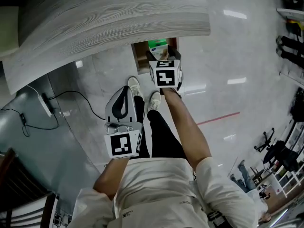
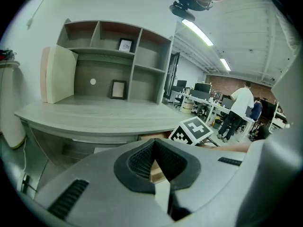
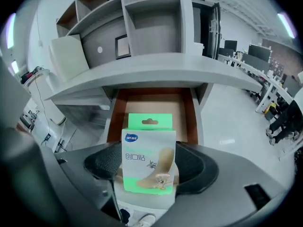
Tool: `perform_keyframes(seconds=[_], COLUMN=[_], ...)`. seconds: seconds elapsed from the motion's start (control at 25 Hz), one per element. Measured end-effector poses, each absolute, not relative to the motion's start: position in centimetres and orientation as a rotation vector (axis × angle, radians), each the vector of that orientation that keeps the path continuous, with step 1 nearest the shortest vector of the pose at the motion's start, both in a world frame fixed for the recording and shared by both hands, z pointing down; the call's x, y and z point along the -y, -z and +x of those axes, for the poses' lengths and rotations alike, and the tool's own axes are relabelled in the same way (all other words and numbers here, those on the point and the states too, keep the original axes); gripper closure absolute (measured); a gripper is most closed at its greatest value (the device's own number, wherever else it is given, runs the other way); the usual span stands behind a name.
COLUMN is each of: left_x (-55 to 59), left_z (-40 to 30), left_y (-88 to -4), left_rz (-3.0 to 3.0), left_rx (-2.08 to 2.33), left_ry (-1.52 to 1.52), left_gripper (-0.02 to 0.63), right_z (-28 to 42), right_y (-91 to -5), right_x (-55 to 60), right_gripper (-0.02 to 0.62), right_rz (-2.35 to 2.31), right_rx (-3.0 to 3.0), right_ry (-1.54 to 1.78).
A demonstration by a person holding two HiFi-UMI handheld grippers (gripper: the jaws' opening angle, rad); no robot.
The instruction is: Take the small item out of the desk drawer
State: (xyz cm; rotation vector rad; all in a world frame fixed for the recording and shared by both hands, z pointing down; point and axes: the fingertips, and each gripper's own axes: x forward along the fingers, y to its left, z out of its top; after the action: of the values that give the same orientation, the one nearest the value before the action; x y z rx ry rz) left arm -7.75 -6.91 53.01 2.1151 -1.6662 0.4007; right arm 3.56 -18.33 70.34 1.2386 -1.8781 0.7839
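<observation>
Desktop (image 1: pixel 118 18) overhangs drawer (image 1: pixel 140 56) rear; front clr above.

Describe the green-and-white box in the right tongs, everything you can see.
The box is a small flat carton, cardboard by its look. It has a green hang tab with a slot on top and a white face with a blue oval logo, green print, and a picture of a tan adhesive strip with a cartoon figure. It stands upright, face toward the camera, clamped at both side edges by the right tongs. It sits above the open wood-brown drawer, and only the pads touch it.
</observation>
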Motion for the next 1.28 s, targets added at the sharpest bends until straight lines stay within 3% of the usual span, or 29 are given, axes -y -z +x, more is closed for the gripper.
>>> perform_keyframes(seconds=[1.28], left_x=[6.6], left_z=[-6.4], left_y=[-41.7], left_rz=[2.214], left_rx=[1.776], left_ry=[-0.297], left_gripper=[0.591], right_z=[3.6], right_y=[-50.8], right_x=[14.8], right_gripper=[0.221], right_rz=[1.316], right_rx=[2.206], right_ry=[-0.663])
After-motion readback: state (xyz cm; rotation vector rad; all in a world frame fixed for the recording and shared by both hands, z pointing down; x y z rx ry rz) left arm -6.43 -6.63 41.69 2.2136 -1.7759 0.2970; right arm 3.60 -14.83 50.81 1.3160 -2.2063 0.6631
